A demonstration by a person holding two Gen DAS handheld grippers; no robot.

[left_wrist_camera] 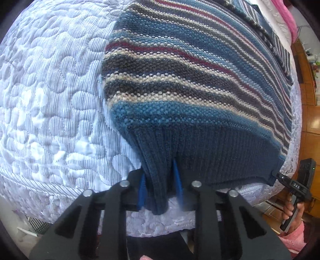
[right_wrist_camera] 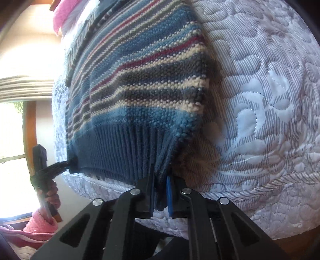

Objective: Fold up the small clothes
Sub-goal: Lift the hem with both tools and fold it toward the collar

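Observation:
A striped knit sweater (left_wrist_camera: 180,70) in blue, grey, cream and red lies on a quilted bedspread (left_wrist_camera: 50,100), with its dark blue ribbed hem toward me. My left gripper (left_wrist_camera: 159,176) is shut on the hem's left corner, which bunches between the blue pads. In the right wrist view the same sweater (right_wrist_camera: 140,80) fills the middle, and my right gripper (right_wrist_camera: 161,188) is shut on the hem's right corner. Each view shows the other gripper at the far hem corner: the right gripper (left_wrist_camera: 275,176) and the left gripper (right_wrist_camera: 69,165).
The quilted bedspread (right_wrist_camera: 260,100) runs to a rounded mattress edge just under both grippers. Pink fabric (left_wrist_camera: 290,18) lies at the far end of the bed. A wooden floor (left_wrist_camera: 312,124) and a bright window (right_wrist_camera: 12,130) lie beyond. A hand in a pink sleeve (right_wrist_camera: 51,198) holds the left gripper.

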